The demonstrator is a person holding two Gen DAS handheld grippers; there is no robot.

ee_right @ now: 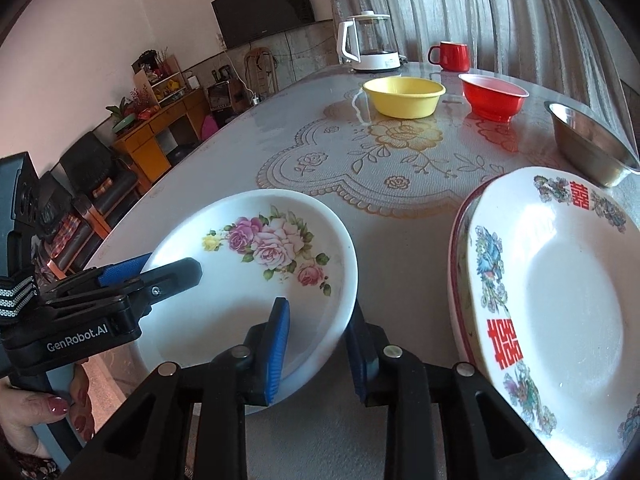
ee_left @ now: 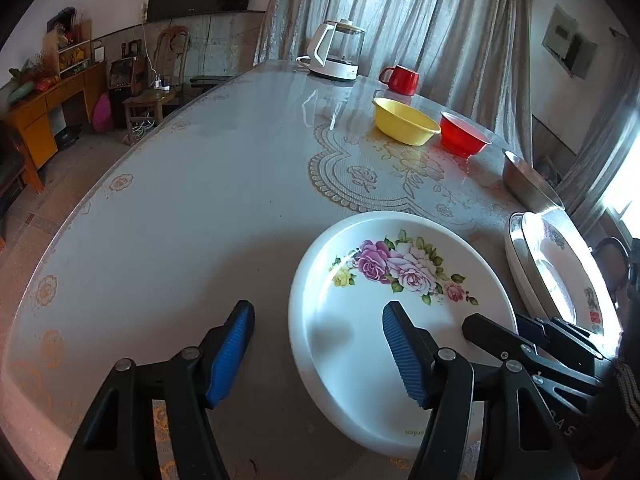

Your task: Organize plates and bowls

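At the left of the left wrist view the desk [ee_left: 180, 208] lies bare out to its curved rim, and the left gripper [ee_left: 316, 354] spreads wide across the left rim of the rose plate [ee_left: 404, 320], one pad outside it and one over its well. In the right wrist view that plate sits lower centre, its rose spray toward the far side, and the right gripper [ee_right: 318, 354] straddles its near right rim, with the jaws parted and not clamped. Right of it the stacked plates [ee_right: 560, 292] fill the frame edge; yellow bowl [ee_right: 404, 96], red bowl [ee_right: 494, 96] and steel bowl [ee_right: 592, 144] line the upper right.
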